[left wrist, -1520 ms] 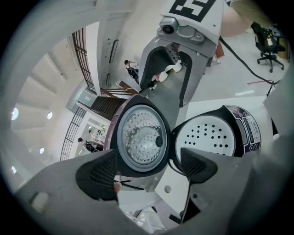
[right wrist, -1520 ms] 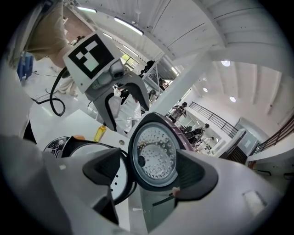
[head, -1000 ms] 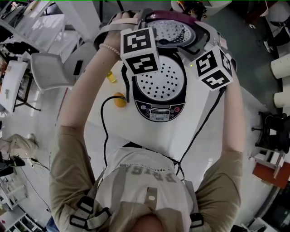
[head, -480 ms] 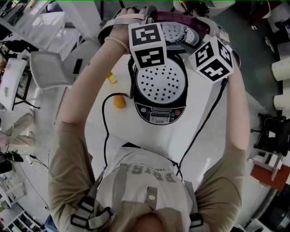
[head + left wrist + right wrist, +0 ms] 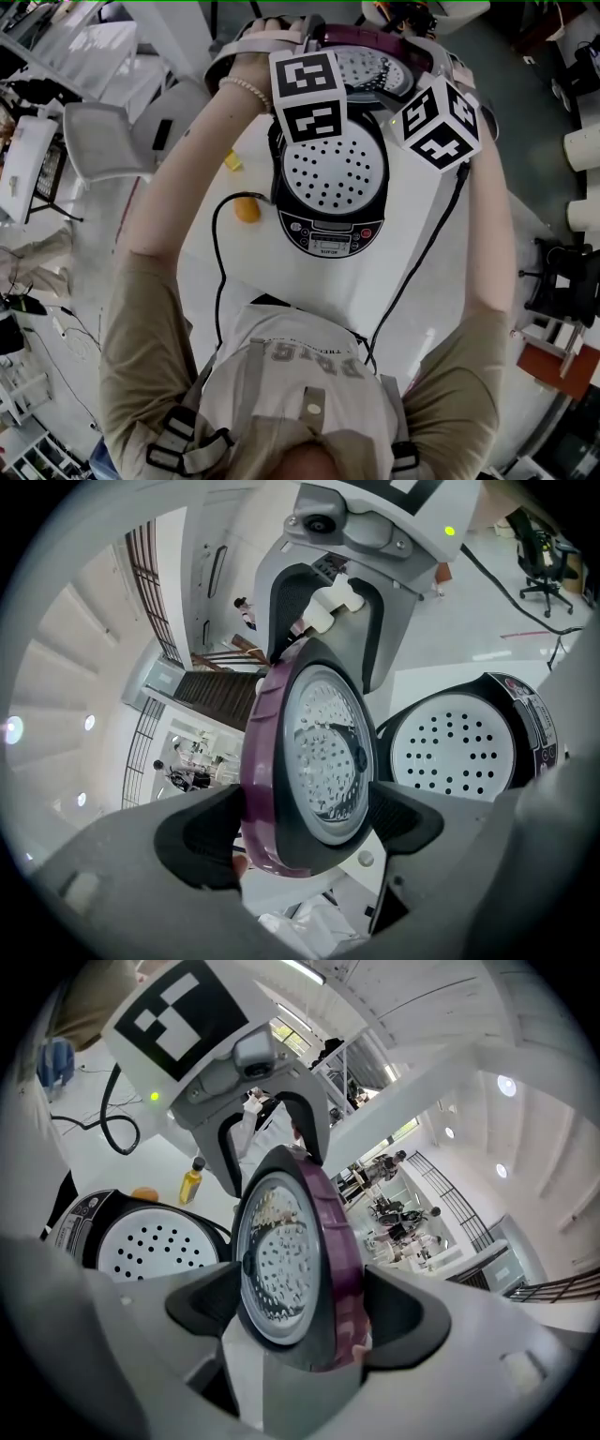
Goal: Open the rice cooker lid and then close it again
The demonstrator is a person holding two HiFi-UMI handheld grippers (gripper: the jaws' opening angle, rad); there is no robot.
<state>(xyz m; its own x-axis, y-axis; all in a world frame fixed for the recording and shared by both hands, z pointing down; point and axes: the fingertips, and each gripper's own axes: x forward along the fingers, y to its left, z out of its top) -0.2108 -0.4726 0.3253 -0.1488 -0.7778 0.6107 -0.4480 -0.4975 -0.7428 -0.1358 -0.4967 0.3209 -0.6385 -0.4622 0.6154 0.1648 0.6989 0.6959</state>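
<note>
Nearest me on the desk (image 5: 412, 272), the rice cooker (image 5: 333, 230) stands open, its perforated tray (image 5: 335, 173) exposed. Behind it the lid (image 5: 370, 67) stands upright. My left hand-held gripper (image 5: 305, 822) and right hand-held gripper (image 5: 305, 1312) are each clamped on opposite sides of its rim. Risk: uneven pull could twist the hinge, and a slipping rim could let the lid slam shut.
</note>
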